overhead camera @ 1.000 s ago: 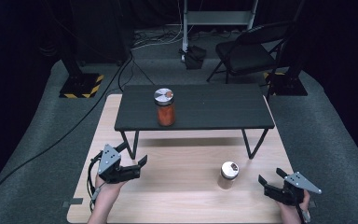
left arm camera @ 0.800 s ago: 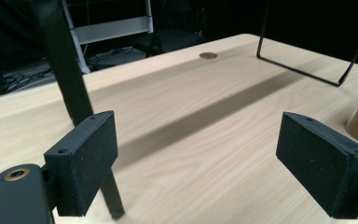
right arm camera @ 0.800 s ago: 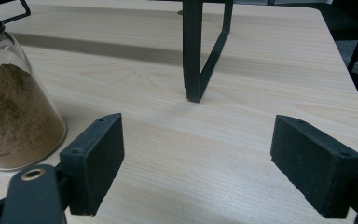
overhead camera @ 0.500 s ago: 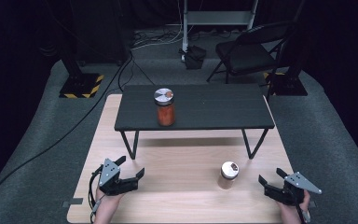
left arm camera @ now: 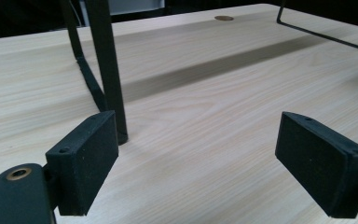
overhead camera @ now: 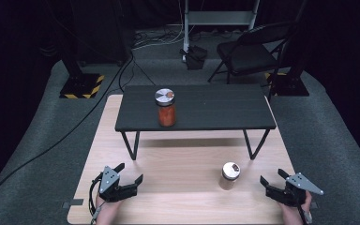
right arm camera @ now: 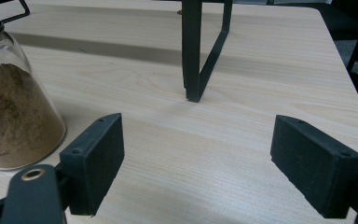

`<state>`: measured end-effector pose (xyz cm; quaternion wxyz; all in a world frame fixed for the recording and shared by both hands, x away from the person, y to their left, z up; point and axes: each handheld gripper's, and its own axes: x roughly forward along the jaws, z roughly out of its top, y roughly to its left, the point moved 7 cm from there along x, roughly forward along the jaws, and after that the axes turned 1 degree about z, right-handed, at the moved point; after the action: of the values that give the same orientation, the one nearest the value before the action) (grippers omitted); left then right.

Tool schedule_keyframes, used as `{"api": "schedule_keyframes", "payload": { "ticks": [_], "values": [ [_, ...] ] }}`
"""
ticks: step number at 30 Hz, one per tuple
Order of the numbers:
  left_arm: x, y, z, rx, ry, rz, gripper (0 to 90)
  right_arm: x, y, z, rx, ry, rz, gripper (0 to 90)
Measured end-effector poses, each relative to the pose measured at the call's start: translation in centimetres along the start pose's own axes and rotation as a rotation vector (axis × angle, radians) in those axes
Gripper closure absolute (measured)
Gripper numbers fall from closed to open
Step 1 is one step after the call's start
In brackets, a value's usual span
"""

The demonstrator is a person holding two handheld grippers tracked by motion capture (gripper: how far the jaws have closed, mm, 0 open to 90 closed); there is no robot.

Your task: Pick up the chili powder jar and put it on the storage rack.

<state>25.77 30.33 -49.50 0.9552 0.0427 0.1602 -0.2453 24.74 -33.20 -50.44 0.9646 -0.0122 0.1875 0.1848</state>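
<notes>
On the pale wooden board [overhead camera: 178,168], a small glass jar [overhead camera: 229,175] of brown powder is standing near the front edge, just left of the right gripper [overhead camera: 275,183] and well apart from the left gripper [overhead camera: 129,174]. Both grippers are resting low with jaws spread wide and nothing between them. Seen from the right gripper view, the jar [right arm camera: 16,112] is sitting beside the near pad, outside the gap. It is looking light but breakable, its smooth round wall likely slippery; a squeeze across the body below the lid [overhead camera: 231,168] seems safest. A red-filled jar [overhead camera: 166,108] is waiting on the black stand [overhead camera: 225,110] behind.
</notes>
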Motion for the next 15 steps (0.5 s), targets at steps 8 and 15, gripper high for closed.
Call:
{"api": "schedule_keyframes", "payload": {
  "ticks": [8,15],
  "values": [
    [-0.05,-0.58,-0.73,0.062,0.030,0.021,13.4,0.08,0.05,0.06,-0.005,0.004,0.004,16.4],
    [0.16,-0.59,-1.03,0.069,0.044,0.022,13.5,0.16,0.09,0.12,-0.009,0.009,0.007,16.4]
  ]
}}
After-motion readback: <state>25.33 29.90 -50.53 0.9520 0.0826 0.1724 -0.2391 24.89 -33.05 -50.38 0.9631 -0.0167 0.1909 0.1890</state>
